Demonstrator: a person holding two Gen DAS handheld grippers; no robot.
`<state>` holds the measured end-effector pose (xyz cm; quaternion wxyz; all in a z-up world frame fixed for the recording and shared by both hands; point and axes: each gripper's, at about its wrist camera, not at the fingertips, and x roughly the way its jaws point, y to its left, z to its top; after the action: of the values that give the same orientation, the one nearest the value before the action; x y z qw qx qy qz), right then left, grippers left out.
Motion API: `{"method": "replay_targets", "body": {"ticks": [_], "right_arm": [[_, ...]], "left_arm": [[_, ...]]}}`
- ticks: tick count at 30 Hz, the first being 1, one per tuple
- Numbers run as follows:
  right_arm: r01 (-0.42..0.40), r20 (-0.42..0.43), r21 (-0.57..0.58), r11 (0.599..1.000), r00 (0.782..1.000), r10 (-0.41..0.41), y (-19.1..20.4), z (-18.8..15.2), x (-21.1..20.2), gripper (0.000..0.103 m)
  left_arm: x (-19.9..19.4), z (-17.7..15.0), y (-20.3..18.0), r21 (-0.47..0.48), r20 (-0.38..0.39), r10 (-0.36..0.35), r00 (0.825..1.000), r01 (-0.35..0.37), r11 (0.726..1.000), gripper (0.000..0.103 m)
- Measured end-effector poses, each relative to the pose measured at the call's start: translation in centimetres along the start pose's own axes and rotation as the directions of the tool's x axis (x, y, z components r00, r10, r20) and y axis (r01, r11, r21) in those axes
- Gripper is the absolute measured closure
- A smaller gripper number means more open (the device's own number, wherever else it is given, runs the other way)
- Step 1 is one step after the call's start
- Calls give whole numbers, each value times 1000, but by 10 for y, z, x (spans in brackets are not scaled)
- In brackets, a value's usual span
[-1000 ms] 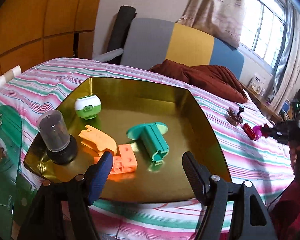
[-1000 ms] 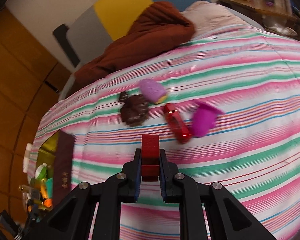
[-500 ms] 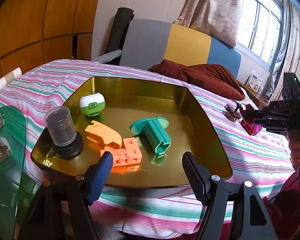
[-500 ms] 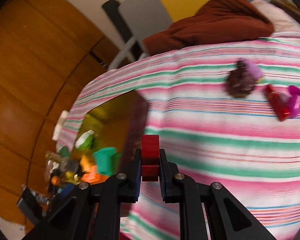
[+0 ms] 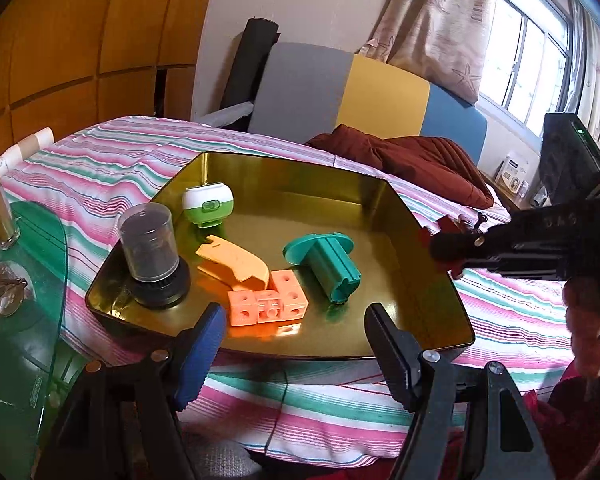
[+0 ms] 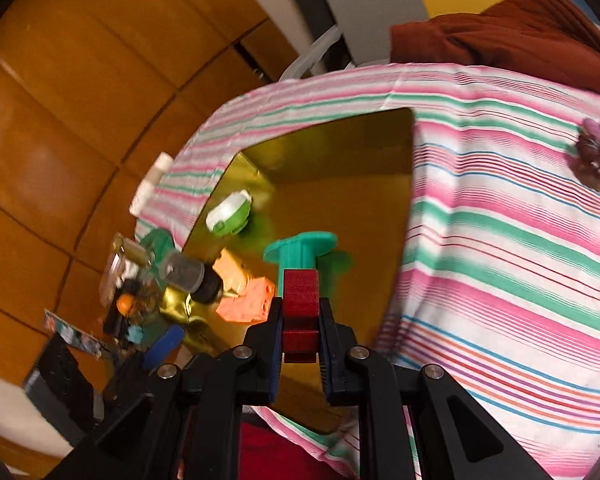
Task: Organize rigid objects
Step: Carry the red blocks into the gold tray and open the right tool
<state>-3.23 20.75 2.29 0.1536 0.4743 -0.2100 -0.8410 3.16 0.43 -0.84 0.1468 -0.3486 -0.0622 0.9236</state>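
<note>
Gold metal of the tray (image 5: 384,200) fills the middle of the left wrist view, resting on the striped bedspread (image 5: 100,160). Inside it are seen a green-and-white round case (image 5: 208,205), a dark capped jar (image 5: 152,256), an orange curved piece (image 5: 234,258), orange linked cubes (image 5: 268,302) and a teal flanged peg (image 5: 326,264). The left gripper (image 5: 292,344) is held at the lower edge of the frame with its jaws wide apart and nothing between them. At the right edge the right gripper (image 5: 440,250) is seen just past the tray's right rim, with red showing at its tip.

In the right wrist view, the right gripper (image 6: 300,320) is clamped on a dark red block (image 6: 300,300) at lower centre, above the tray's (image 6: 340,152) near right part. The teal flanged peg (image 6: 300,252) lies directly beyond the block. Bare floor is visible to the right of the peg, so the block is probably best lowered there, kept clear of the peg, and released only once it is set down
</note>
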Motion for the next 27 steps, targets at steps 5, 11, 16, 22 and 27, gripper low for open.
{"method": "replay_targets", "body": {"ticks": [5,11,16,22,27], "right_arm": [[50,-66,-86,995,996,-56,19,-6,23,88],[108,-112,-194,975,985,-132,35,-15,45,87],[163,-128,-263,951,971,-202,41,-20,58,87],[179,-134,-275,945,966,-222,40,-23,65,87],[179,-104,-269,946,971,-213,37,-23,56,86]], "left_arm": [[-5,1,10,-25,20,8,1000,-8,1000,30],[-7,1,26,-82,25,26,999,-24,996,30],[-8,-1,30,-95,23,30,999,-27,995,30],[-9,-1,29,-87,27,31,999,-28,996,30],[-10,-1,30,-91,29,34,999,-31,995,30]]}}
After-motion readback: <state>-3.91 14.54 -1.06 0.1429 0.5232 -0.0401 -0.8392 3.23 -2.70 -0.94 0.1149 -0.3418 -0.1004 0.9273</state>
